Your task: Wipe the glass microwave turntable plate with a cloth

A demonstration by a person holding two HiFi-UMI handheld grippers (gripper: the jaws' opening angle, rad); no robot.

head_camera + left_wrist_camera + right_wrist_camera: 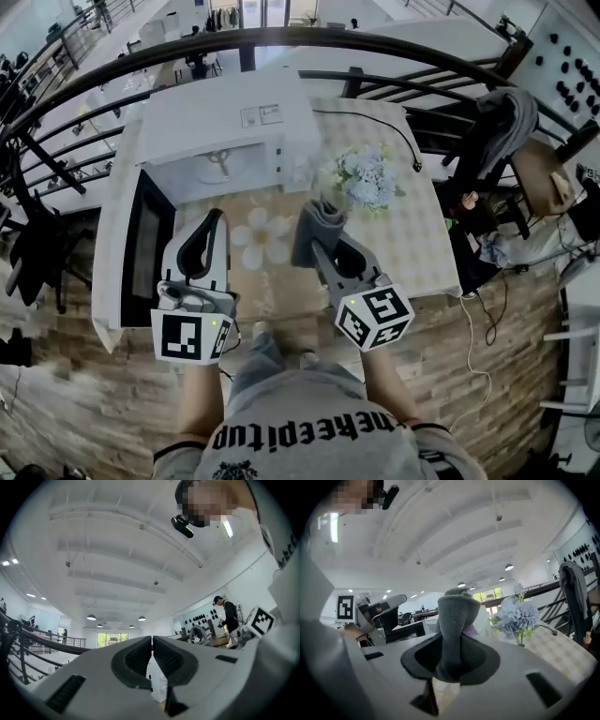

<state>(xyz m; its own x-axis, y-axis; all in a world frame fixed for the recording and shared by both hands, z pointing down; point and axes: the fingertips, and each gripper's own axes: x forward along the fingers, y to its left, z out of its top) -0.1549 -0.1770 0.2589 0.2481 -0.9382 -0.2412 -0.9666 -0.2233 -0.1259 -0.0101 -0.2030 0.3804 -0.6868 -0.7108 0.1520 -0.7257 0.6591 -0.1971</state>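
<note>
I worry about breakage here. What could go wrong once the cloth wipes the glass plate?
The flowers stand right beside the right gripper and its cloth; a wide wipe could tip them. The left gripper is shut on nothing, so the glass plate seems unheld and may slide. The open microwave door is near the left gripper and could get bumped.

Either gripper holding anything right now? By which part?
The right gripper is shut on the grey cloth, pinched near one end; the rest sticks out past the jaws. The left gripper is shut and empty.
</note>
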